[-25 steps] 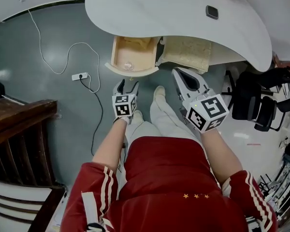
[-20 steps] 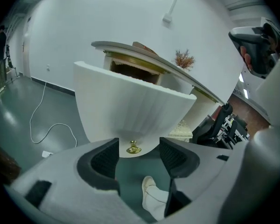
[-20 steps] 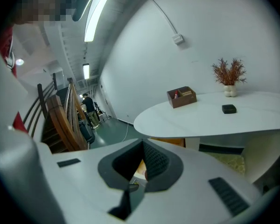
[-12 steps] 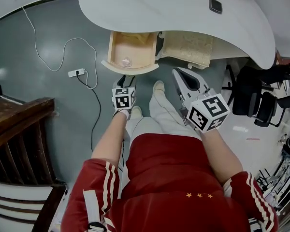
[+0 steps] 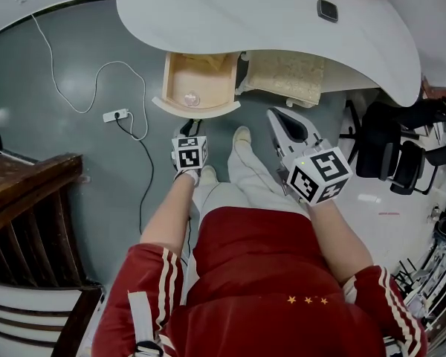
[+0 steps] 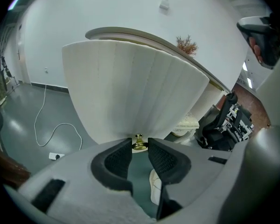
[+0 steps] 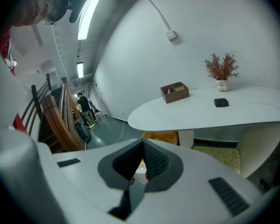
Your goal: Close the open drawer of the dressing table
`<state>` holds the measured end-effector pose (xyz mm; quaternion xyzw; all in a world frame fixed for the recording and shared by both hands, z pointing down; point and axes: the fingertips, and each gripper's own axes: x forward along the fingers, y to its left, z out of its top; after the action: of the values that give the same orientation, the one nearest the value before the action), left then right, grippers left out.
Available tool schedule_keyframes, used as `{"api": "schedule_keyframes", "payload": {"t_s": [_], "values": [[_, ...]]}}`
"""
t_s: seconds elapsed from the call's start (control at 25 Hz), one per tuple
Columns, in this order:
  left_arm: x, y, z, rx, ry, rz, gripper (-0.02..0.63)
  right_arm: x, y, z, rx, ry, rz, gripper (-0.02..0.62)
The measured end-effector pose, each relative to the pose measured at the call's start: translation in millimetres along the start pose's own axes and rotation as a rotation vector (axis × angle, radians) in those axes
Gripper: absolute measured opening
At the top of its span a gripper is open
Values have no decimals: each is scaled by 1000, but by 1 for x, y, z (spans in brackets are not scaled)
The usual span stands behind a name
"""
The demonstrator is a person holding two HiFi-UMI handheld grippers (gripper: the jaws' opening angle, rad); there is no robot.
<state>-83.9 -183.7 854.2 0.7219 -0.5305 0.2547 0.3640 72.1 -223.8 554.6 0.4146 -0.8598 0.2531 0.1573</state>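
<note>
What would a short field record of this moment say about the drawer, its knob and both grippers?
drawer: open, pulled out from under the white top of the dressing table
knob: gold, on the drawer's ribbed white front, between the fingertips of the left gripper
left gripper: fingers narrowly apart, just been closing; no firm grip on knob seen yet
right gripper: fingers together, empty, apart from the drawer
tabletop: brown box, small dark item, dried sprigs
floor: power strip
</note>
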Motion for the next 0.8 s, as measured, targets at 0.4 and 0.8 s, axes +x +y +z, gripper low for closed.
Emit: {"api": "schedule_keyframes", "payload": {"t_s": [0.4, 0.8], "values": [[9, 1, 12, 42, -1, 7, 103, -1, -16, -1, 12, -3, -24, 6], [31, 5, 44, 75, -18, -10, 104, 2, -29, -10, 24, 9, -38, 6]]}}
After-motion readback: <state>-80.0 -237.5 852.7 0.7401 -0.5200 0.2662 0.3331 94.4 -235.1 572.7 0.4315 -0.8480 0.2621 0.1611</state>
